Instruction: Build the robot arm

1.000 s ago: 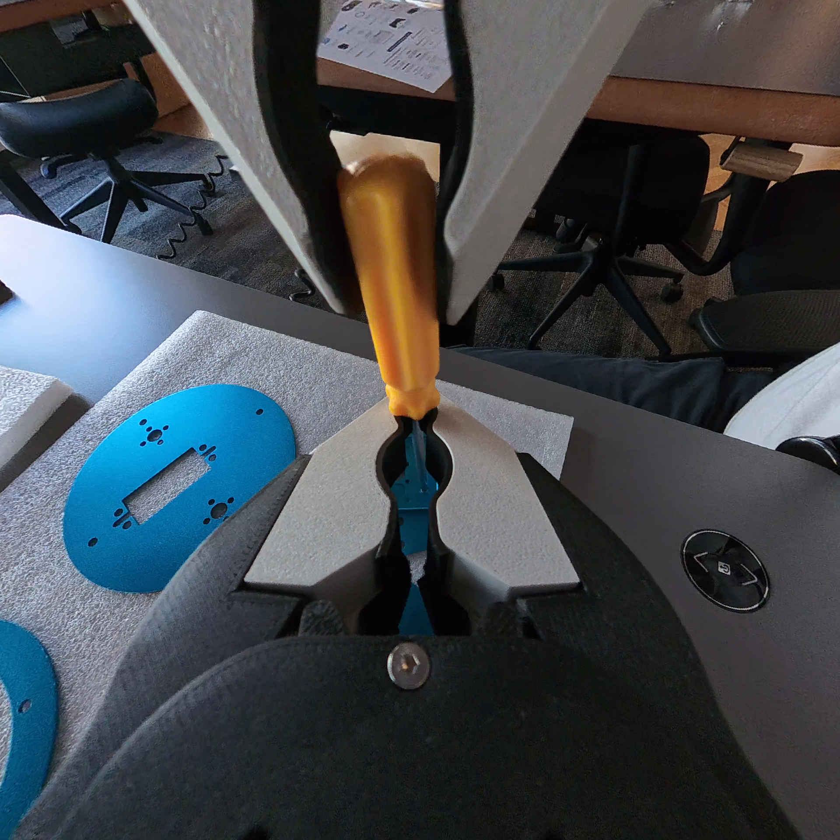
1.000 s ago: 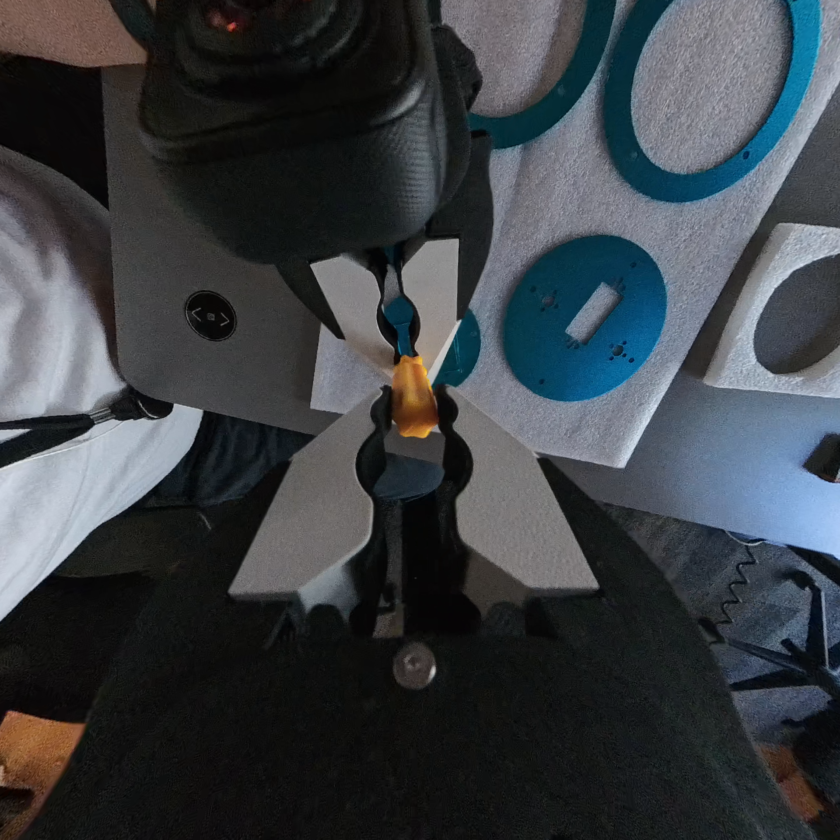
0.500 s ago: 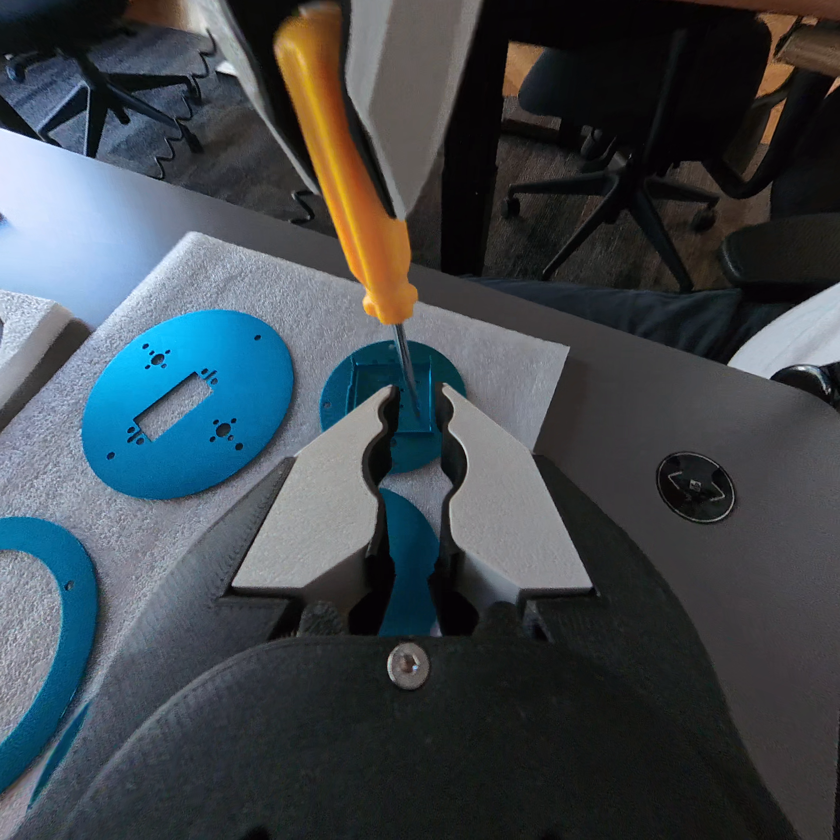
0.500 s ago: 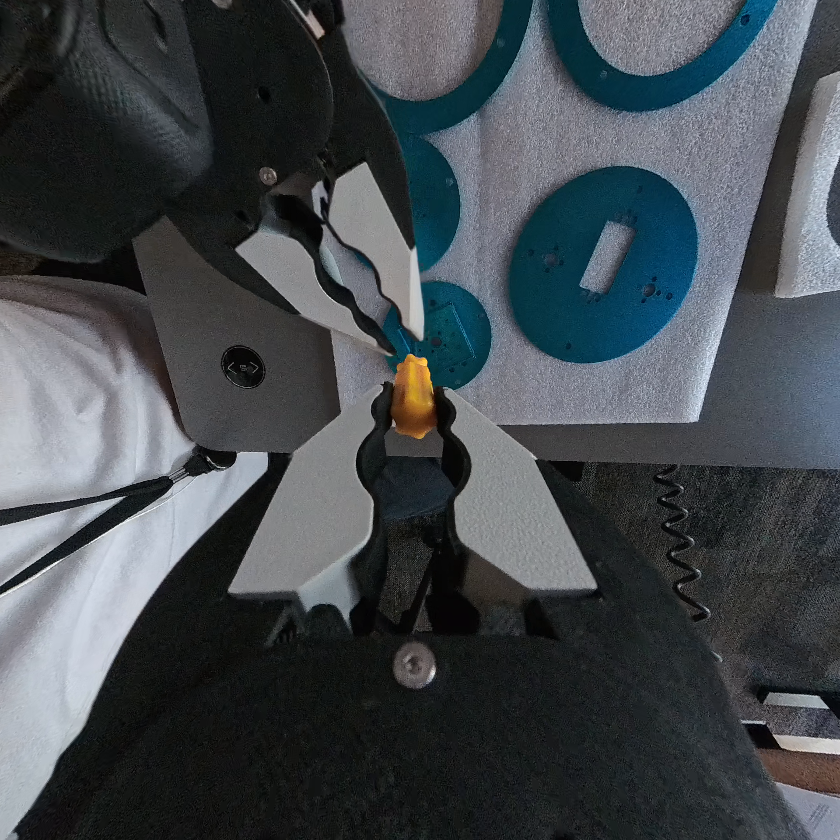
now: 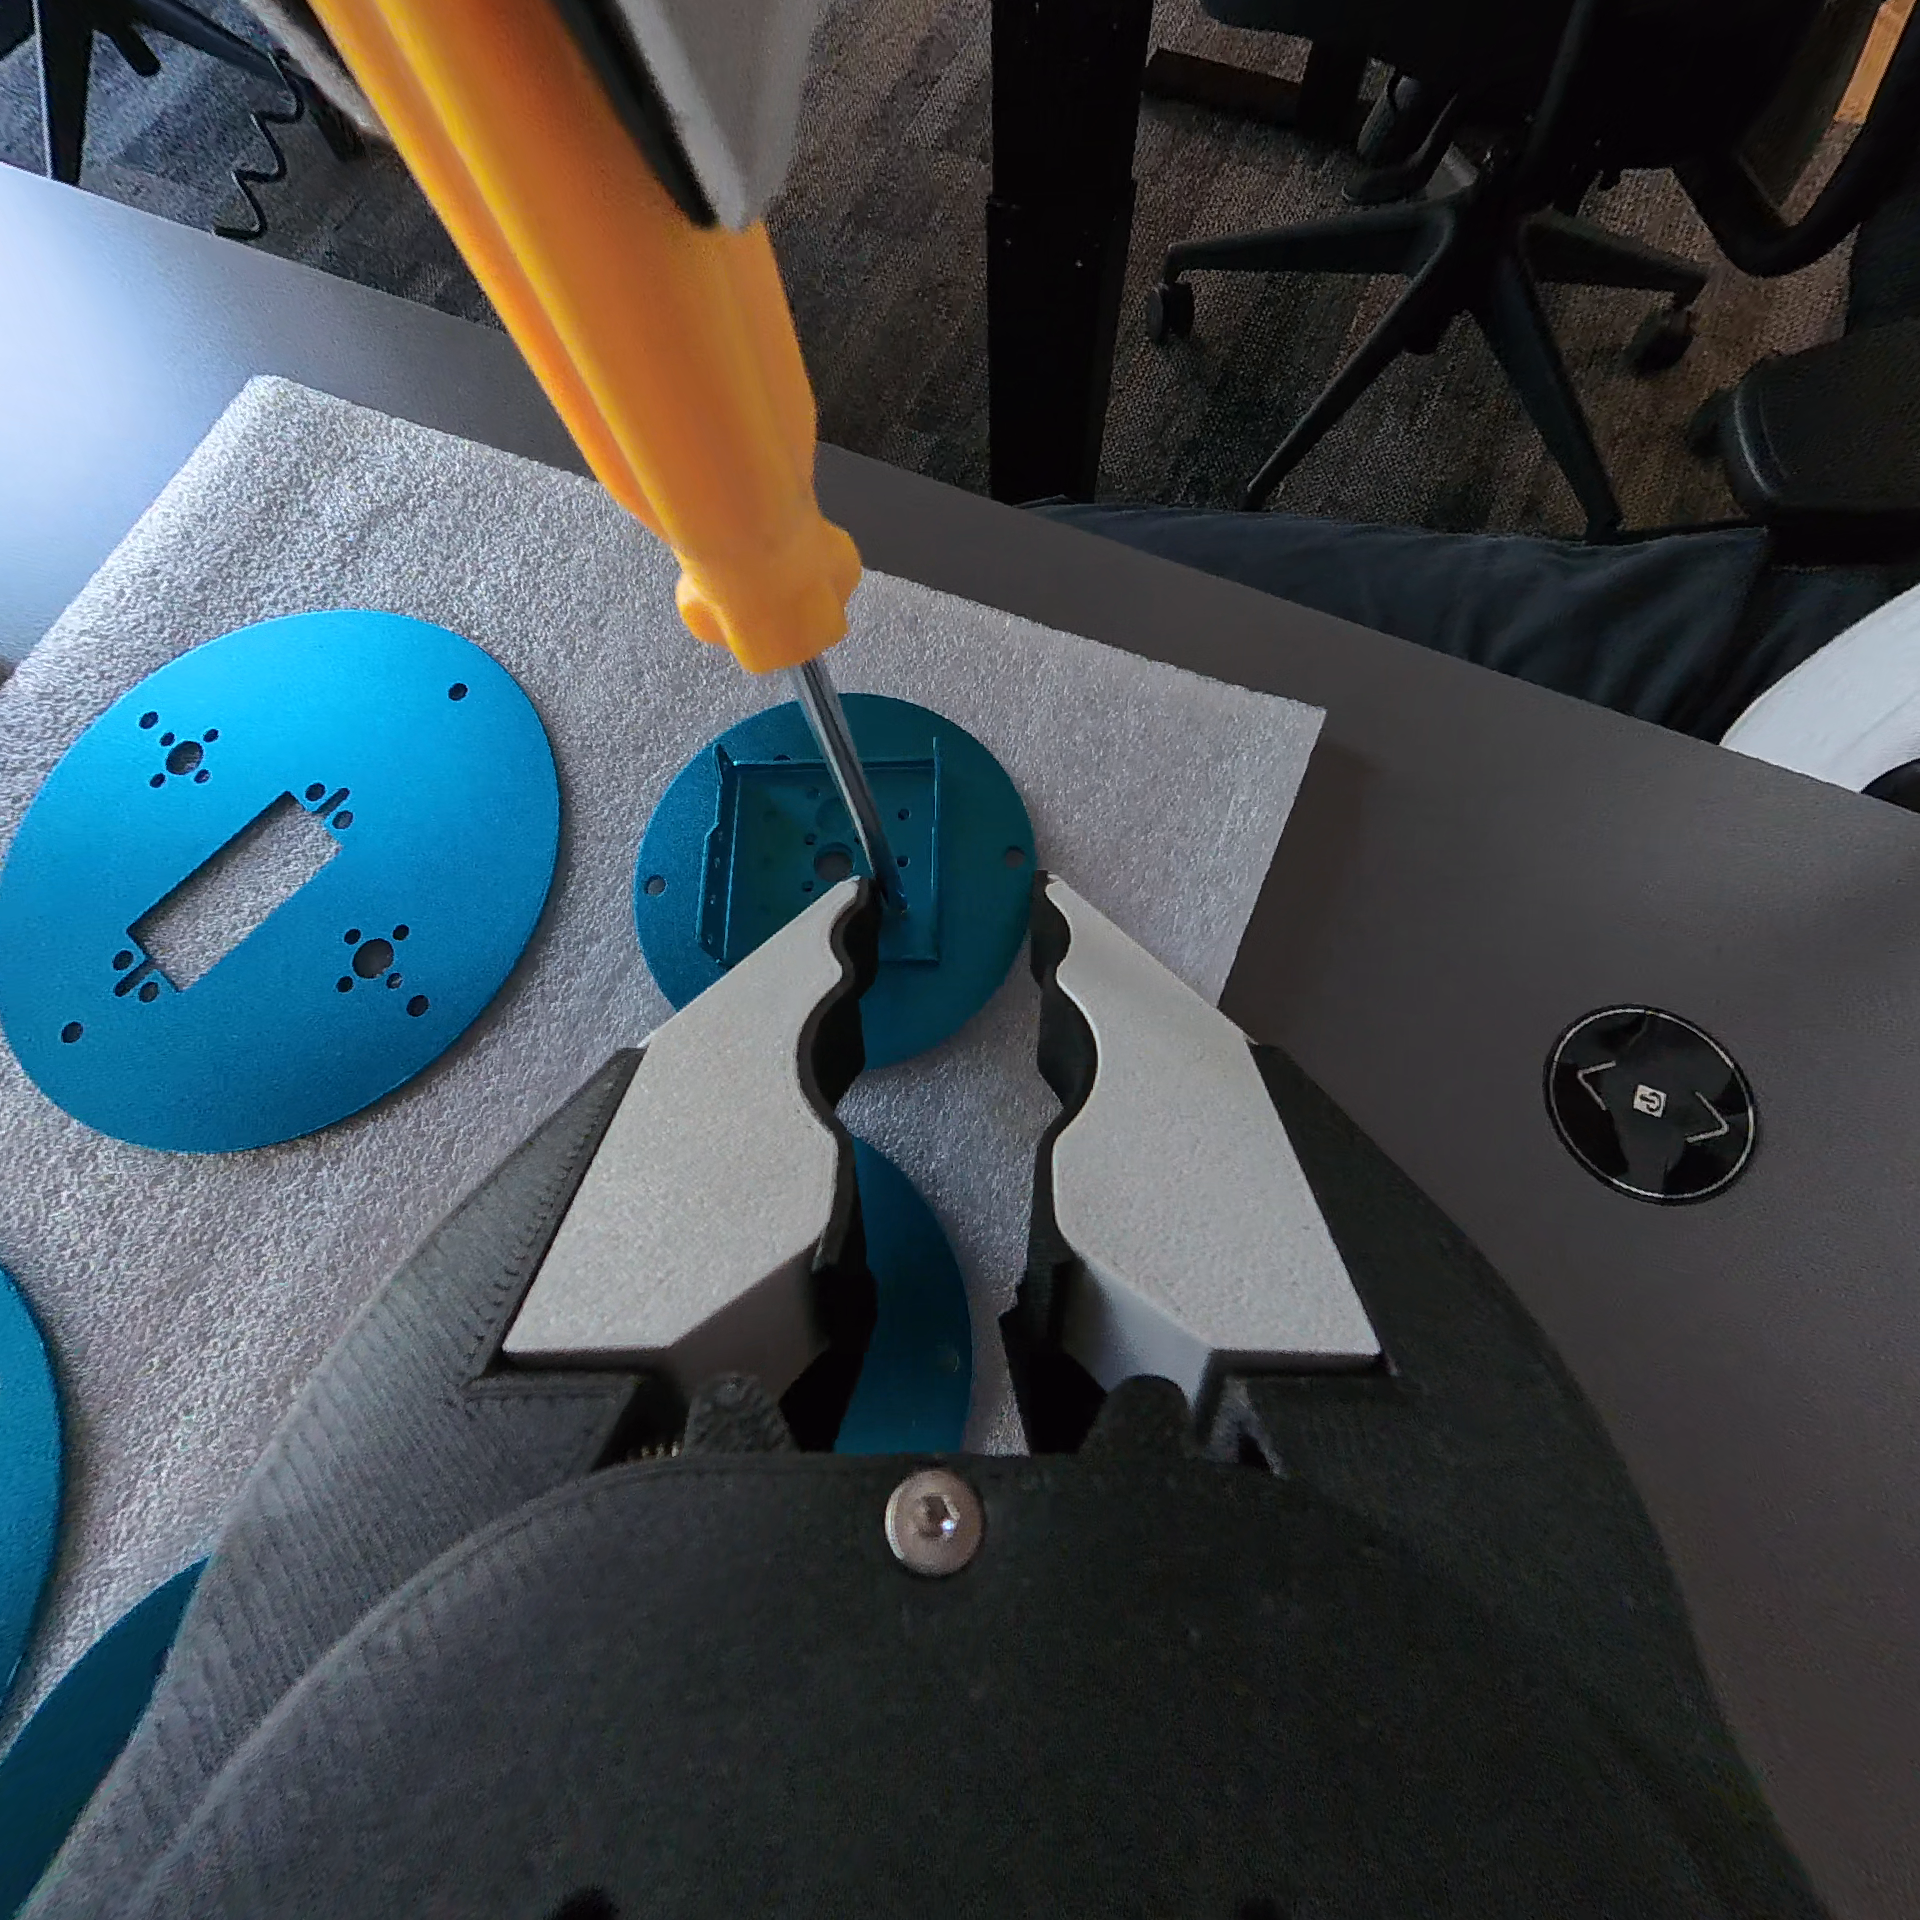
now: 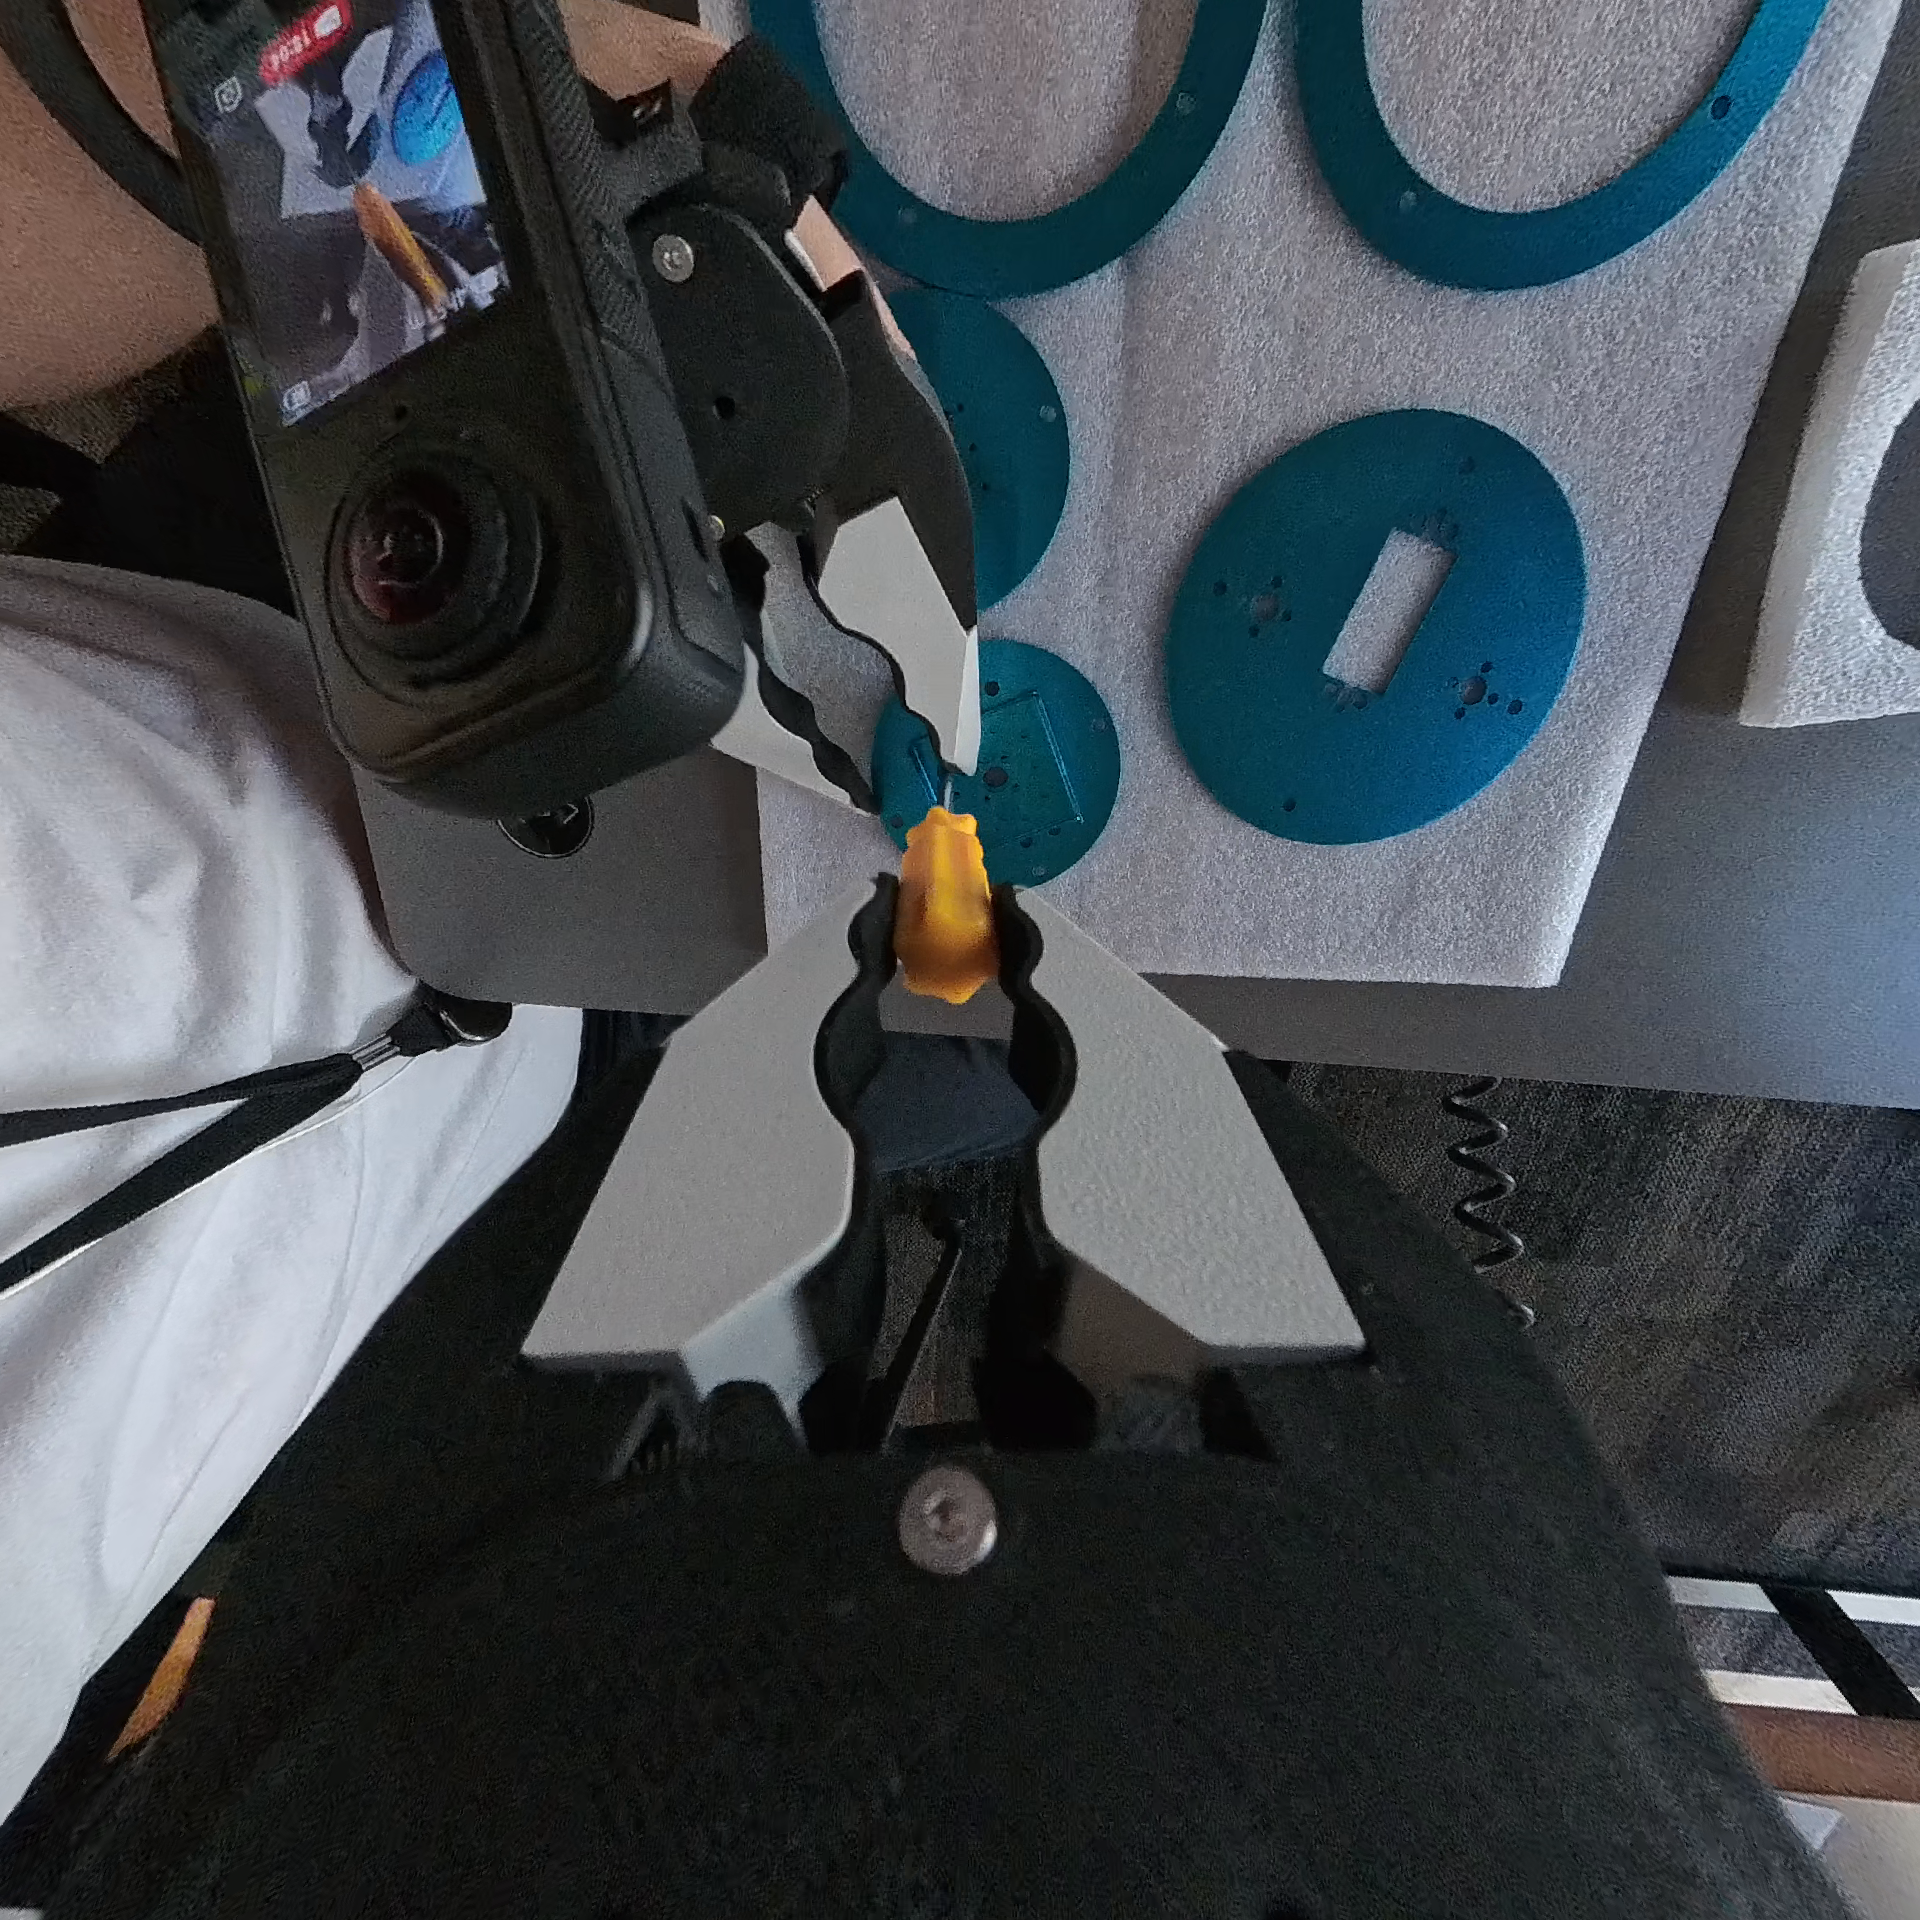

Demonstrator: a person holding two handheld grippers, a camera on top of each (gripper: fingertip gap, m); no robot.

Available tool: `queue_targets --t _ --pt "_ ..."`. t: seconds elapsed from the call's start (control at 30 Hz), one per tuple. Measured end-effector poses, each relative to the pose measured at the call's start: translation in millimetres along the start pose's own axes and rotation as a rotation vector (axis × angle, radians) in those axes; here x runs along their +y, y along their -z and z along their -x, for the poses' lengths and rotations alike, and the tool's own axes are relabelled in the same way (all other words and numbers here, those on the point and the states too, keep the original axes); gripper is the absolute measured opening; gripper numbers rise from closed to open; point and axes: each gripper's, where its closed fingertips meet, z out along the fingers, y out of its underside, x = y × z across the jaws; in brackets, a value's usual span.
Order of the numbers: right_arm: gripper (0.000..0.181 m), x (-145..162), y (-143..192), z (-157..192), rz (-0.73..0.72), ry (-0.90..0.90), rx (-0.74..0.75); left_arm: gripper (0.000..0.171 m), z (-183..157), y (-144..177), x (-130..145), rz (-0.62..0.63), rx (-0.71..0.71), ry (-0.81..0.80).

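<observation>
1. The right gripper is clamped on the orange handle of a screwdriver. In the left wrist view the tool slants down from the upper left of the frame. Its thin shaft ends on a small blue disc with a square bracket at the centre of the frame.

2. The left gripper stands apart, holding nothing. Its tips hover over the near edge of that disc, and one tip sits right beside the screwdriver tip.

3. Risk: nothing visibly pins the disc, which lies loose on the white foam sheet. Sideways push from the slanted shaft could likely slide or spin it.

4. Risk: the shaft is tilted, so the tip may skip out of whatever hole or screw it sits in; which one it touches is too small to tell. A skip could scratch the bracket or strike the left gripper's tip.

5. Containers: only the foam sheet carries parts. On it lie the small disc, a larger blue disc with a rectangular slot at mid left, a plain blue disc and two blue rings, at the top of the right wrist view.
</observation>
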Motion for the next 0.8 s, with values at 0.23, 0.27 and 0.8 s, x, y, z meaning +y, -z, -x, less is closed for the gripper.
queue_targets --t 0.23,0.27,0.8 --pt "0.018 0.3 0.2 0.0 0.016 0.019 0.001 0.028 -0.2 0.4 0.4 0.005 0.017 0.014" --pt "0.018 0.3 0.3 -0.1 0.019 0.019 0.000 0.027 -0.1 0.3 0.5 0.004 0.016 0.011" --pt "0.018 -2.7 55.2 -34.8 -0.083 -0.012 0.082 0.034 -1.6 1.4 -1.5 -0.033 0.051 0.046"
